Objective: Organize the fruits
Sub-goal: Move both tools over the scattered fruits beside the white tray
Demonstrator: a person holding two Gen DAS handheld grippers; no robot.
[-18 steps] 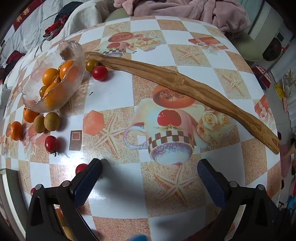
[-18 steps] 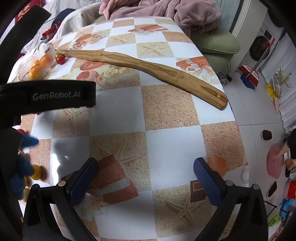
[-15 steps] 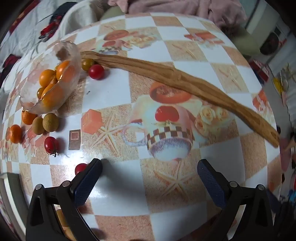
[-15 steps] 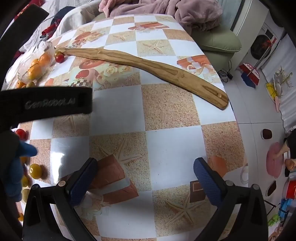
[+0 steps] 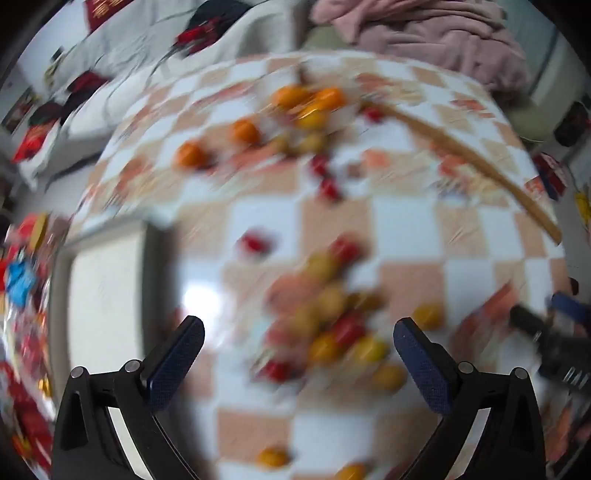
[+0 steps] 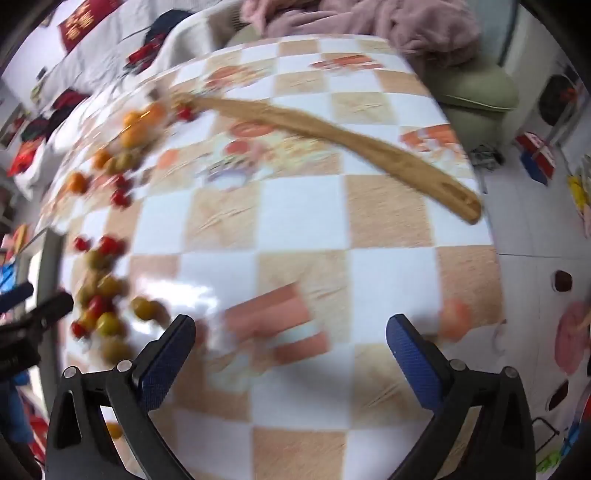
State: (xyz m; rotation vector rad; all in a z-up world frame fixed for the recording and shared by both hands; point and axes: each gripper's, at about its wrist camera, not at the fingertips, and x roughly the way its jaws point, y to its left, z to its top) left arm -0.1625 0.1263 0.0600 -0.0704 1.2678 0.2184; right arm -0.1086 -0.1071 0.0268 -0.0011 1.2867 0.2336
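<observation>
Both views are blurred by motion. My left gripper (image 5: 298,349) is open above a heap of small red, yellow and green fruits (image 5: 328,317) on the checkered table (image 5: 402,236). Oranges (image 5: 306,101) lie far back by the long wooden tray (image 5: 476,162). My right gripper (image 6: 290,347) is open over bare tablecloth, nothing between its fingers. The same fruit heap (image 6: 101,299) lies to its left, oranges (image 6: 138,123) at the wooden tray's (image 6: 332,136) far end. The glass bowl is too blurred to make out.
A grey-framed white panel (image 5: 107,295) lies along the table's left edge. Pink cloth (image 6: 369,22) and a green cushion (image 6: 476,85) sit beyond the table's far side. The table's right edge drops to the floor (image 6: 535,236). The other gripper (image 5: 554,336) shows at the right.
Both cameras have swung left and are now blurred. The left gripper went from the teapot print to over the fruit heap. More loose fruit shows in the right view.
</observation>
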